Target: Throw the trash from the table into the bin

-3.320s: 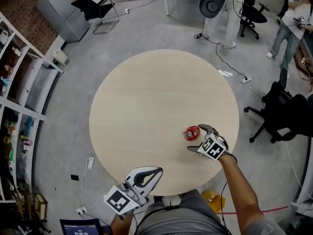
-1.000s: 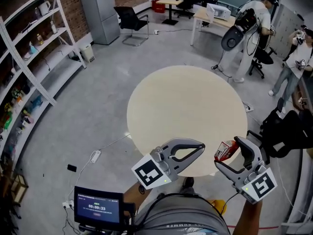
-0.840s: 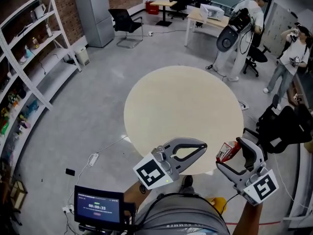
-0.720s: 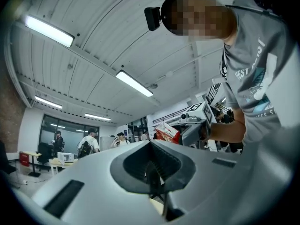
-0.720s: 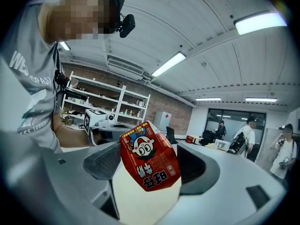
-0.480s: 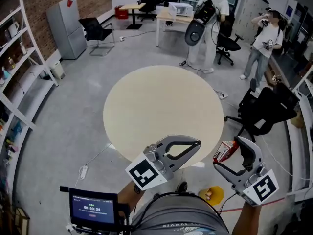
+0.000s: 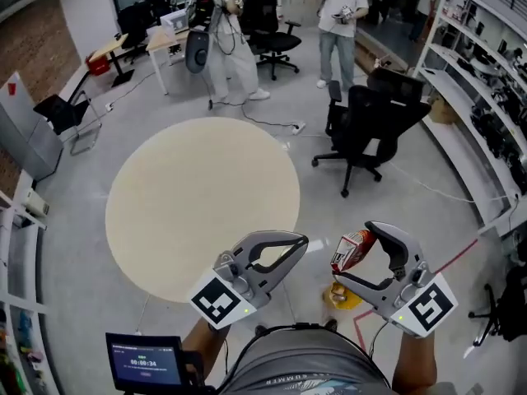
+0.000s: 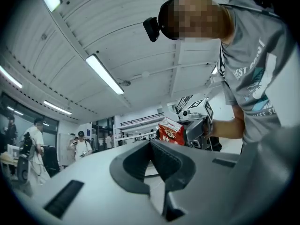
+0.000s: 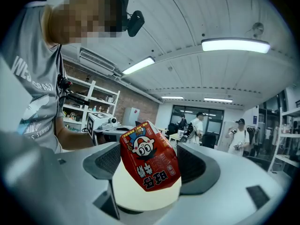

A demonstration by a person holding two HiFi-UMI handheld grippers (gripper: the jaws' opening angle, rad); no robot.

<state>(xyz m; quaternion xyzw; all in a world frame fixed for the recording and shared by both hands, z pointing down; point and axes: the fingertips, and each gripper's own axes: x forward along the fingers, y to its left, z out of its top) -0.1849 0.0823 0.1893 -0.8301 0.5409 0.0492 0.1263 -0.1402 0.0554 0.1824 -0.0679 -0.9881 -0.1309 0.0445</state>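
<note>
In the head view my right gripper is shut on a small red milk carton and holds it in the air, off the right edge of the round beige table. The right gripper view shows the carton tilted between the two ribbed pads. My left gripper is shut with nothing in it and hangs over the table's near edge. From the left gripper view, the closed jaws of the left gripper point towards the carton. A yellow round container sits on the floor below the right gripper.
A black office chair stands right of the table. Two people stand at the back by desks. Shelving lines the right wall. A small screen hangs at my lower left. A red line marks the floor.
The view has swung to the right, so the table has slid left in the picture. Both grippers came off the table's edge together. The right one still holds the carton.
</note>
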